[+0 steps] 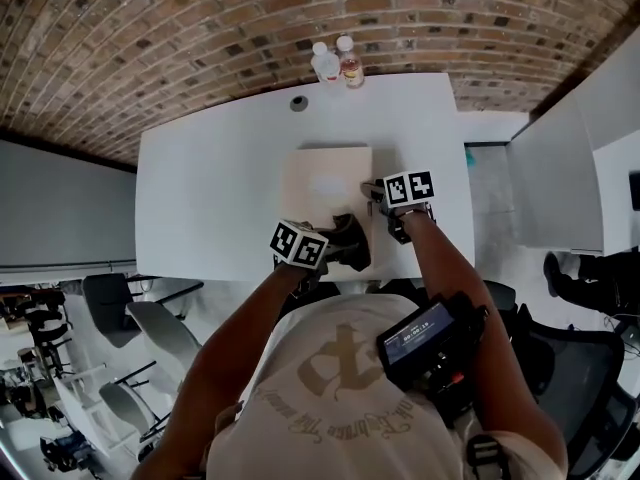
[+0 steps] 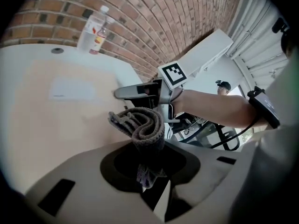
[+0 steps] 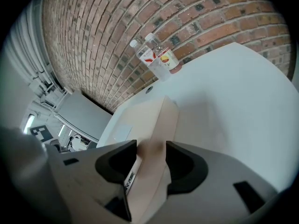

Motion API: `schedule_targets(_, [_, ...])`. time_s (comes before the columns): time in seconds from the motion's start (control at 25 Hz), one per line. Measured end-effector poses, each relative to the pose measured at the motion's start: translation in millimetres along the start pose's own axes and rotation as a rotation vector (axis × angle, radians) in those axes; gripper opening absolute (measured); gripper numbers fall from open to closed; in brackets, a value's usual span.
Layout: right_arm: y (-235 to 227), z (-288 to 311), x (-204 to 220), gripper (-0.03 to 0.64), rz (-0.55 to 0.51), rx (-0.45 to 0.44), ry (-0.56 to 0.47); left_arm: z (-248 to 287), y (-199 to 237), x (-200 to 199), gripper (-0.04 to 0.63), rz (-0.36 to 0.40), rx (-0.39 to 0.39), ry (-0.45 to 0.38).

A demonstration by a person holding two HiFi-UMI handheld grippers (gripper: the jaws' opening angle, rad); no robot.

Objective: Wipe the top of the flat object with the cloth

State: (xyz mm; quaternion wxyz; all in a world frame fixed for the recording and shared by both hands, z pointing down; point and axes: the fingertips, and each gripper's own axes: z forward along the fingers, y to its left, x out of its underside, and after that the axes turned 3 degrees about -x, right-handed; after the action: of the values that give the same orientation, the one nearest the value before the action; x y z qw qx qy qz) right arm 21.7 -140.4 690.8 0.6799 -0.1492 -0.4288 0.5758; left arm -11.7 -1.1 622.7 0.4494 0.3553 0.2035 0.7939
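Observation:
A flat beige box (image 1: 322, 180) with a pale label lies in the middle of the white table (image 1: 200, 188). My left gripper (image 1: 338, 244) hangs at the box's near edge, shut on a dark grey folded cloth (image 2: 142, 126); the cloth's roll sticks out past the jaws above the box top (image 2: 51, 115). The left gripper (image 2: 145, 158) shows the cloth pinched deep between its pads. My right gripper (image 1: 378, 197) is at the box's right side. In the right gripper view it (image 3: 151, 156) is shut on the box's edge (image 3: 150, 125), one jaw on each face.
Two plastic bottles (image 1: 338, 62) stand at the table's far edge in front of a brick wall, with a round cable hole (image 1: 298, 102) beside them. Grey chairs (image 1: 130, 318) sit at lower left. A white counter (image 1: 560, 178) and a person's feet (image 1: 585, 278) are at the right.

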Motion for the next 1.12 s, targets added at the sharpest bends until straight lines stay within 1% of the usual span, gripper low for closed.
schedule_targets(0.08, [0, 0, 0, 0.207, -0.009, 0.005, -0.002, 14, -14, -3, 0.109, 0.012, 0.038, 0.024])
schedule_targets(0.16, [-1, -1, -1, 0.207, -0.013, 0.009, -0.004, 27, -20, -1, 0.109, 0.031, 0.05, 0.066])
schedule_targets(0.24, [-1, -1, -1, 0.207, -0.009, 0.008, -0.007, 37, -18, 9, 0.109, 0.057, 0.03, 0.131])
schedule_targets(0.28, [-1, 0, -2, 0.207, -0.007, 0.007, -0.009, 40, -14, 16, 0.109, 0.06, 0.016, 0.159])
schedule_targets(0.32, [-1, 0, -2, 0.207, -0.006, 0.006, -0.01, 42, -10, 21, 0.109, 0.044, 0.007, 0.172])
schedule_targets(0.44, [0, 1, -2, 0.207, -0.026, 0.013, -0.007, 36, -1, 25, 0.109, -0.06, -0.001, 0.153])
schedule_targets(0.48, [0, 1, -1, 0.207, -0.036, 0.016, -0.005, 32, 2, 26, 0.109, -0.072, -0.011, 0.149])
schedule_targets(0.64, [-1, 1, 0, 0.207, -0.043, 0.005, -0.001, 7, 21, 39, 0.11, -0.076, -0.069, 0.143])
schedule_targets(0.76, [-4, -2, -3, 0.209, -0.039, 0.004, -0.013, -18, 45, 46, 0.11, -0.116, -0.116, 0.119])
schedule_targets(0.96, [-1, 0, 1, 0.209, -0.011, -0.007, -0.04, -71, 85, 69, 0.112, -0.193, -0.221, 0.08])
schedule_targets(1.12, [-1, 3, -2, 0.209, -0.018, -0.018, -0.04, -100, 106, 83, 0.114, -0.224, -0.292, 0.064])
